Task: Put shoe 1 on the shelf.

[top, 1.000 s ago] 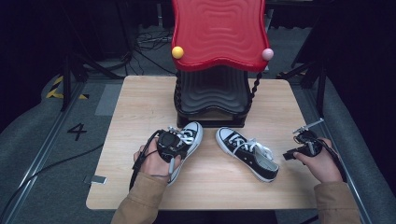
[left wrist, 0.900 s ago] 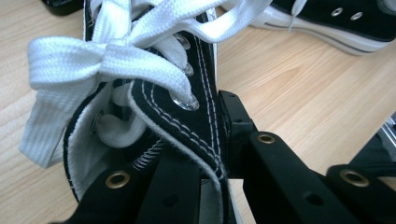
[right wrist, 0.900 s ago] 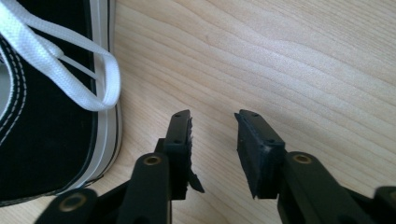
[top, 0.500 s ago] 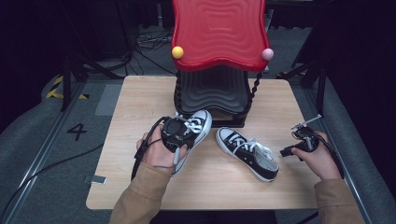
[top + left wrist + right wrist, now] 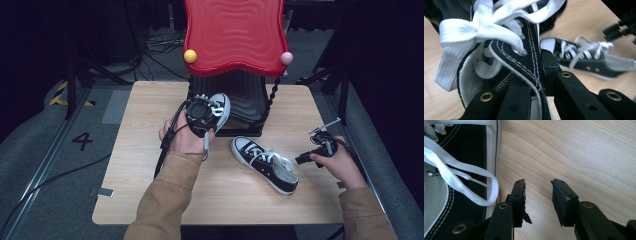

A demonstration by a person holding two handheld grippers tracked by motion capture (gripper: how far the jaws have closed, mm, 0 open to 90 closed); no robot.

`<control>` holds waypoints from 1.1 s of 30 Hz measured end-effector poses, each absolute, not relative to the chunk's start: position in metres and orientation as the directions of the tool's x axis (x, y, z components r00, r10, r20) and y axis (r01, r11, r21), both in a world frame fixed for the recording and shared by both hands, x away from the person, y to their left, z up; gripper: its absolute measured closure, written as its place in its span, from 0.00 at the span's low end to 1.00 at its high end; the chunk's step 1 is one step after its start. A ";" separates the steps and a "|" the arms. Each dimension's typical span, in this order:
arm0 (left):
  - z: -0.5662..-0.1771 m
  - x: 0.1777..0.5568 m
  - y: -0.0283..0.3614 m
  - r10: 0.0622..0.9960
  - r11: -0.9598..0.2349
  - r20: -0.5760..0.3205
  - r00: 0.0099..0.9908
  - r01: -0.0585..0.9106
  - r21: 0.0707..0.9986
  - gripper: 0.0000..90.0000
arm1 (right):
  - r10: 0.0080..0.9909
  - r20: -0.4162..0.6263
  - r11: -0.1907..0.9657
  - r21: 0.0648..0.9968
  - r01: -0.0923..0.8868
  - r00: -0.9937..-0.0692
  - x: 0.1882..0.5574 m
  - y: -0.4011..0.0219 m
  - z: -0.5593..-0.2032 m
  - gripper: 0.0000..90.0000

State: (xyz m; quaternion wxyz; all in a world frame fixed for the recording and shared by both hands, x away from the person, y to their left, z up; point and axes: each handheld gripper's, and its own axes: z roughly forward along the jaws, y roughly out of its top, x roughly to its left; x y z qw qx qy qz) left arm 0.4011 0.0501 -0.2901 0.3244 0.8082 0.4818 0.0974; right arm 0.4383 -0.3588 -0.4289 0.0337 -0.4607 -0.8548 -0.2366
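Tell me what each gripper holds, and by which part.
Left gripper: a shoe, clamped by its side wall at the collar beside the eyelets. Right gripper: nothing; its jaws have just been opening.

The table is pale wood, smooth and matt, its grain running in long waves under the right gripper. That gripper's fingers are matt black plastic with dull, ribbed rubber pads and small brass-coloured rivets. The held shoe is black canvas cloth with white stitching, flat woven white laces and shiny metal eyelets. The other shoe on the table is the same canvas, with a smooth white rubber toe. The rack has a glossy red plastic top, moulded in ripples. The sleeve is soft tan cloth.
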 end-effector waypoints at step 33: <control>-0.310 0.463 0.012 0.928 -0.200 -0.065 0.368 0.636 0.746 0.96 | 0.776 0.295 0.438 0.385 0.813 -0.558 0.426 -0.360 -0.427 0.70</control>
